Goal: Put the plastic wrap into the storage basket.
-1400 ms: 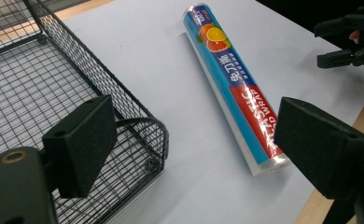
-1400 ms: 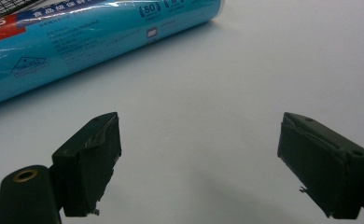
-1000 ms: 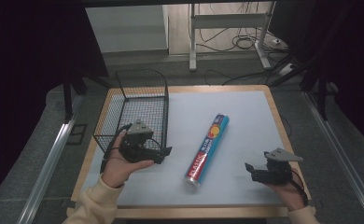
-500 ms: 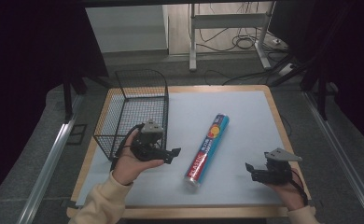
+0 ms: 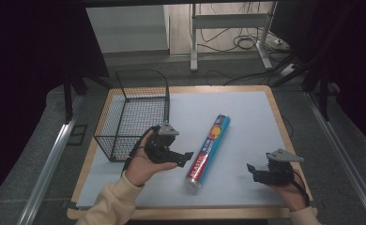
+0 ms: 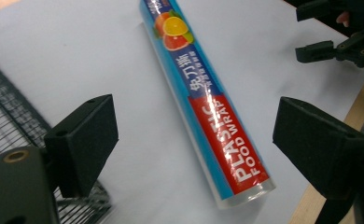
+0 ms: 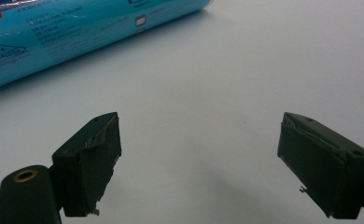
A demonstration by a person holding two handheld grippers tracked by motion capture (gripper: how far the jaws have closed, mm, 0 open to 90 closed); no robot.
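From above, the plastic wrap roll [image 5: 209,150] lies mid-desk [image 5: 247,112], the wire basket [image 5: 134,112] at its nine o'clock. In the left gripper view, the left claw [image 6: 194,135] is spread wide around the roll's near end. In the right gripper view, the right claw [image 7: 199,158] gapes over bare desk, the roll at eleven o'clock.

A wooden-edged desk [image 5: 275,112] fills the middle of the high view, topped by a pale blue-white mat [image 5: 247,117]. On the mat lie 2 things: a black wire basket [image 5: 136,110] at the left, and a blue roll of plastic food wrap [image 5: 208,151] lying diagonally at centre, just right of the basket.
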